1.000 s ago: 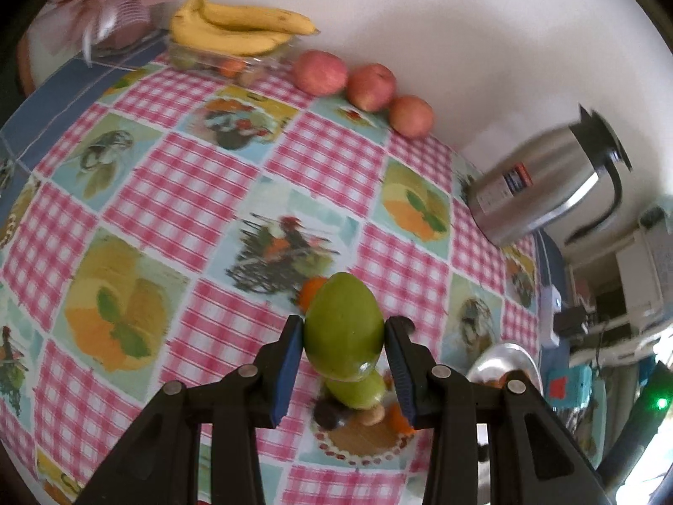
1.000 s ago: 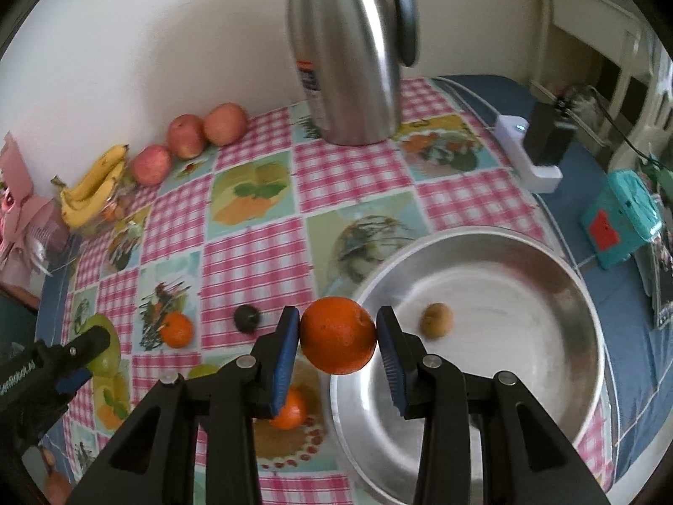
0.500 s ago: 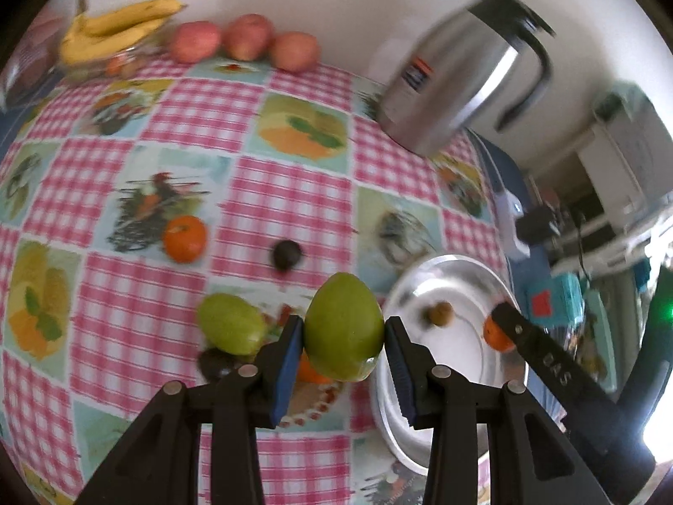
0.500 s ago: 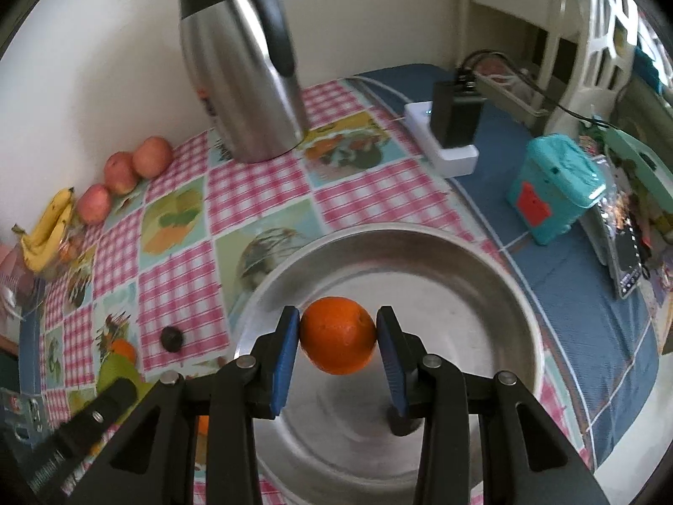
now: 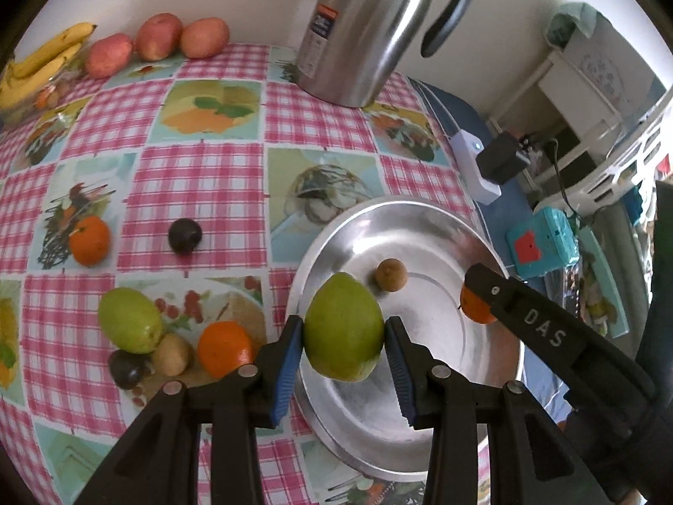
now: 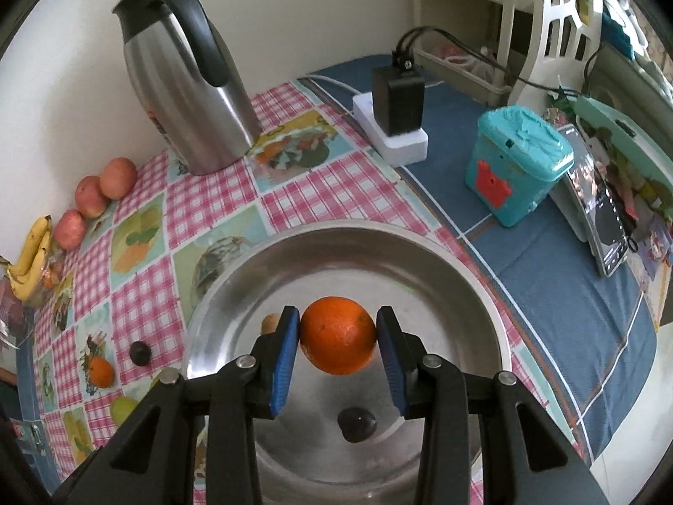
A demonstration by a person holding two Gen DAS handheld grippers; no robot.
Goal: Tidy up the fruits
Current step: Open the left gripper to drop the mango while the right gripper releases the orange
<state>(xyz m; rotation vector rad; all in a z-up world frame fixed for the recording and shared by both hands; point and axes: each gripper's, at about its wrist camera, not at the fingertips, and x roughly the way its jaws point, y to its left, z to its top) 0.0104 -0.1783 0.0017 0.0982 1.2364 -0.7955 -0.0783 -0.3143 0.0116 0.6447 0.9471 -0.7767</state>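
My left gripper point(image 5: 343, 343) is shut on a green guava point(image 5: 343, 332) and holds it over the left rim of the steel plate point(image 5: 425, 227). My right gripper point(image 6: 337, 343) is shut on an orange point(image 6: 337, 341) above the plate's point(image 6: 425, 269) middle; it also shows in the left wrist view point(image 5: 473, 309). A small brown fruit point(image 5: 391, 274) and a dark plum point(image 6: 356, 423) lie in the plate. On the cloth to the left lie a second guava point(image 5: 129, 325), two oranges point(image 5: 223, 347) point(image 5: 89, 240), a brown fruit point(image 5: 170, 353) and two dark plums point(image 5: 185, 235) point(image 5: 126, 368).
A steel kettle point(image 5: 361, 29) stands behind the plate. Three red apples point(image 5: 157, 42) and bananas point(image 5: 40, 67) line the back wall. A power strip with a black adapter point(image 6: 397, 120), a teal box point(image 6: 515, 164) and a phone point(image 6: 601, 219) sit right of the plate.
Both grippers have moved right with their fruit. The guava now hangs over the plate's left rim, and the orange has moved further over the plate's middle.
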